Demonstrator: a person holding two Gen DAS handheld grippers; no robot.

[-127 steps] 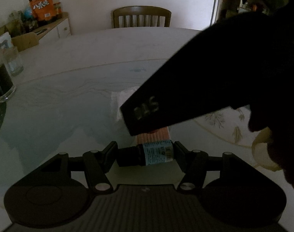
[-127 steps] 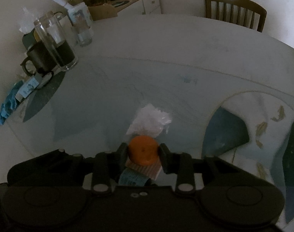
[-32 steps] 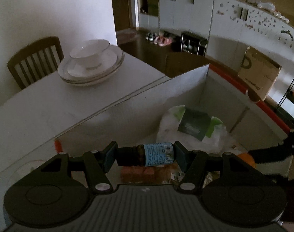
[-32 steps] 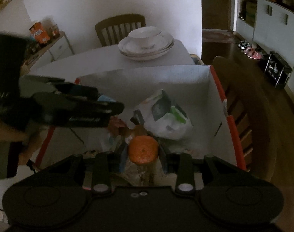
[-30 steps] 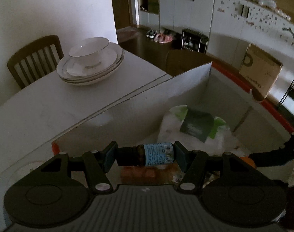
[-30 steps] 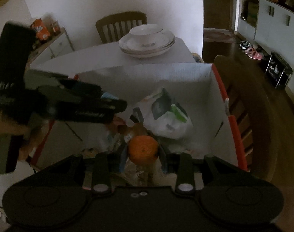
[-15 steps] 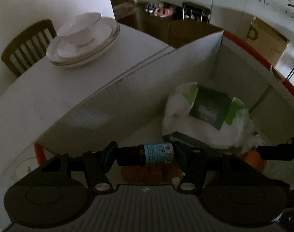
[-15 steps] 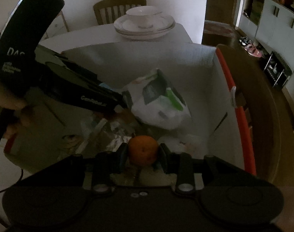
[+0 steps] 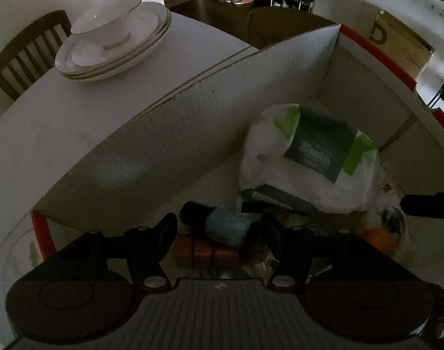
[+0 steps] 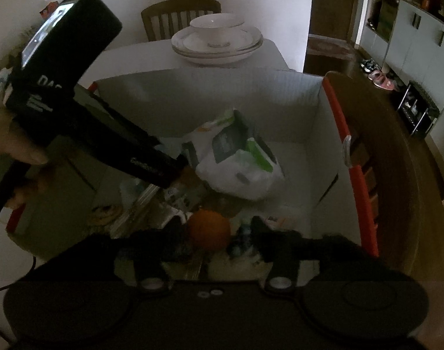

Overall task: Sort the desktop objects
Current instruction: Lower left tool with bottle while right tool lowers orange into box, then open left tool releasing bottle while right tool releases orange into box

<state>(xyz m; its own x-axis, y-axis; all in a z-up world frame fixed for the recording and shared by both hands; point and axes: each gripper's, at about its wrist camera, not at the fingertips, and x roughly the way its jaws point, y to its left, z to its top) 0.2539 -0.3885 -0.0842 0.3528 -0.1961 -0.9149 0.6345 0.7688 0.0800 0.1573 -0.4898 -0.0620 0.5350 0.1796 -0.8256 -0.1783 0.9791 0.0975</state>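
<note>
Opening over the cardboard box [image 10: 309,110], the right gripper [image 10: 216,233] has its jaws clear of the orange [image 10: 209,231] between them. The left gripper [image 9: 219,230] stands spread, its blurred blue-labelled bottle [image 9: 222,224] tilted loose between the fingers, beside a white bag [image 9: 306,175].

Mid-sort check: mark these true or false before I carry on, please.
1. A bowl sits on stacked plates on the table beyond the box. True.
2. The white bag lies outside the box. False: it lies inside it.
3. The orange rests on the plates. False: it is over the box, between the fingers of the right gripper, whose jaws are opening.
4. A wooden chair stands behind the table. True.
</note>
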